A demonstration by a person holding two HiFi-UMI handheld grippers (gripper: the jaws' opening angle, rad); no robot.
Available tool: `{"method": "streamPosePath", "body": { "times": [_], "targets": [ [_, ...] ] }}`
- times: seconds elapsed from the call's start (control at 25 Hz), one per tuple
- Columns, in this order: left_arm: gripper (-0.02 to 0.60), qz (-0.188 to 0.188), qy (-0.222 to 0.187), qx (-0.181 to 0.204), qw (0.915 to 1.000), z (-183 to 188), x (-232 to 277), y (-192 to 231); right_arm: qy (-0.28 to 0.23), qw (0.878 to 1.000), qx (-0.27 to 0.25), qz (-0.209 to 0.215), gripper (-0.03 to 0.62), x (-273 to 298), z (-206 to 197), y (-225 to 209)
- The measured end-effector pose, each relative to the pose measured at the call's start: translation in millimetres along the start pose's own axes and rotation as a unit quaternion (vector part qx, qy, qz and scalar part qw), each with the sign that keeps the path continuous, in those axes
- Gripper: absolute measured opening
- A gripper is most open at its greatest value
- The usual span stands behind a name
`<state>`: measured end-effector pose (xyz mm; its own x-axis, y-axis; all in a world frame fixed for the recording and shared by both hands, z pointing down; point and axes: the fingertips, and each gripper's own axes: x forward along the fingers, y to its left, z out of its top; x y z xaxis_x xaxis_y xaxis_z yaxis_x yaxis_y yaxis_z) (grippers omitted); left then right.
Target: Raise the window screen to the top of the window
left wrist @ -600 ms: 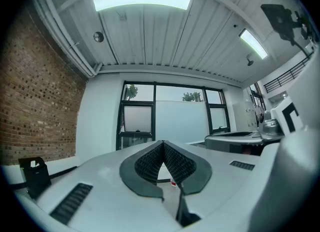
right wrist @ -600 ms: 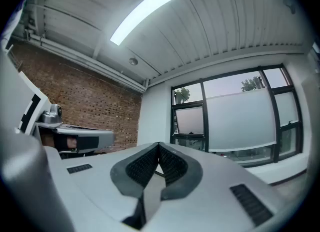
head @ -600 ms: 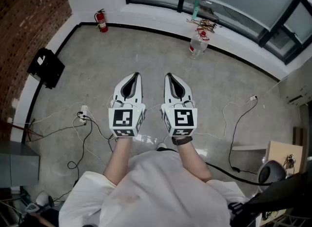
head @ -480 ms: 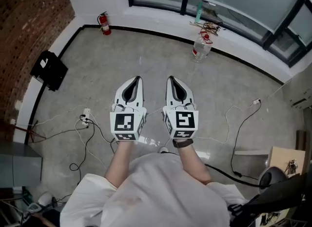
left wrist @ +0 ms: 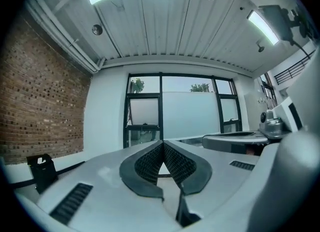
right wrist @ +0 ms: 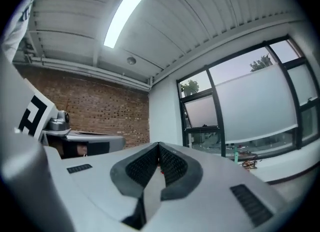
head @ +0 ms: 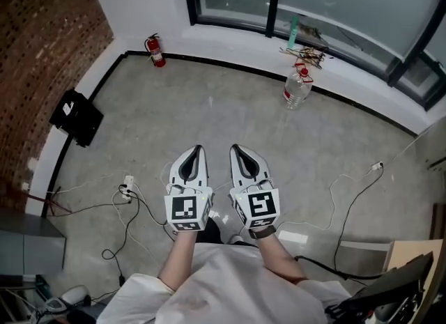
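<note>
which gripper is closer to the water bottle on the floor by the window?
Right. The right gripper is well short of the water bottle, to its left; the left gripper is farther left still.

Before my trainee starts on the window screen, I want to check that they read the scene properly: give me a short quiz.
1. True or false: the left tool and the right tool are both shut and empty.
2. Which red thing stands against the wall? A. fire extinguisher B. bucket C. toolbox
3. Does clear glass show above the window screen?
Key: 1 true; 2 A; 3 yes, so the screen is not at the top.
</note>
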<state>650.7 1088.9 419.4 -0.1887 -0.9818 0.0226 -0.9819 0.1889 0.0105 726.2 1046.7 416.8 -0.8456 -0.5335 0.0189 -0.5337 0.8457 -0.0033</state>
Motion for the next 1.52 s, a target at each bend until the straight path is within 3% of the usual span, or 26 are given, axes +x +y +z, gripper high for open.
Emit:
{"method": "streamPosePath", "body": {
  "times": [0.12,0.32,0.44,0.64,0.8,0.92,1.24,1.52],
  "targets": [
    [0.002,0.001,0.017,0.001,0.9999,-9.9,40.1,20.4,-0.002,1.0,-0.004,0.01,0.002,33.9,-8.1,-8.0],
    [0.002,-0.032,-0.012,0.0,0.9994,-14.1,120.1,60.2,-0.01,1.0,0.017,0.002,0.002,114.3,-24.0,-33.6],
    [0.002,-0.035,-0.022,-0.004,0.9991,-8.3,167.9,96.9,-0.013,1.0,-0.009,0.0,0.002,172.6,-16.0,-41.6],
    [0.002,-0.027,-0.053,0.025,0.9979,19.8,248.4,170.5,-0.04,0.998,-0.044,-0.006,0.002,283.3,10.7,-56.4],
    [0.002,-0.012,-0.044,-0.011,0.9989,13.6,300.5,234.8,-0.042,0.998,-0.053,0.002,0.002,361.2,15.1,-51.9],
    [0.002,-0.016,-0.029,-0.028,0.9991,1.5,336.6,254.3,-0.032,0.998,-0.054,0.018,0.002,401.9,9.0,-56.3],
    [0.002,-0.02,-0.023,-0.028,0.9992,-13.7,493.5,298.2,-0.033,0.998,-0.032,0.038,0.002,553.9,-6.1,-135.5],
    [0.002,-0.025,-0.055,-0.008,0.9981,32.9,663.9,311.0,-0.064,0.997,-0.039,0.036,0.002,680.4,36.4,-259.8]
  ]
}}
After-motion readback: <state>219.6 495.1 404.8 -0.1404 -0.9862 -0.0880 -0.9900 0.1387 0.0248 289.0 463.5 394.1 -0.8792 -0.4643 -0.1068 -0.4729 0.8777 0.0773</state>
